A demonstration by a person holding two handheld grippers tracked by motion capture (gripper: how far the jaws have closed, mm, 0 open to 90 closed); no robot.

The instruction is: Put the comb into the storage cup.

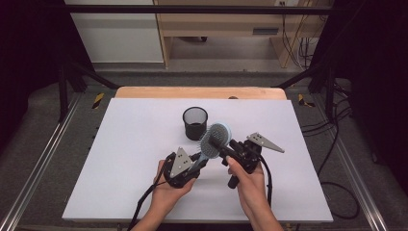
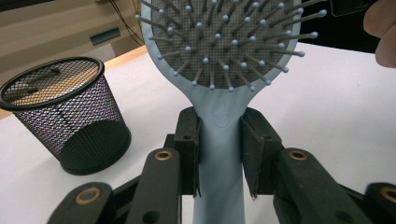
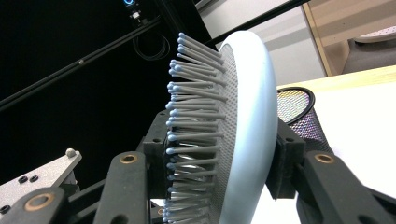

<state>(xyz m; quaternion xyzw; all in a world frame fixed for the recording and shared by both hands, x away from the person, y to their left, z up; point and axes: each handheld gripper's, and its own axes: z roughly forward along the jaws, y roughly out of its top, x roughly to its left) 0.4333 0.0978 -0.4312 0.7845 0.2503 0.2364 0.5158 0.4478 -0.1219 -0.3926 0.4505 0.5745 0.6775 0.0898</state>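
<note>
Above the white table (image 1: 120, 144), just in front of the black mesh cup (image 1: 195, 123), a pale blue paddle hairbrush (image 1: 214, 138) is gripped by 2 grippers: left gripper (image 2: 220, 154) clamps its handle, right gripper (image 3: 224, 163) pinches its bristled head.

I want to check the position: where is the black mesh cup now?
In the high view the black mesh cup stands upright on the white table, near its middle, just behind the hairbrush.
</note>
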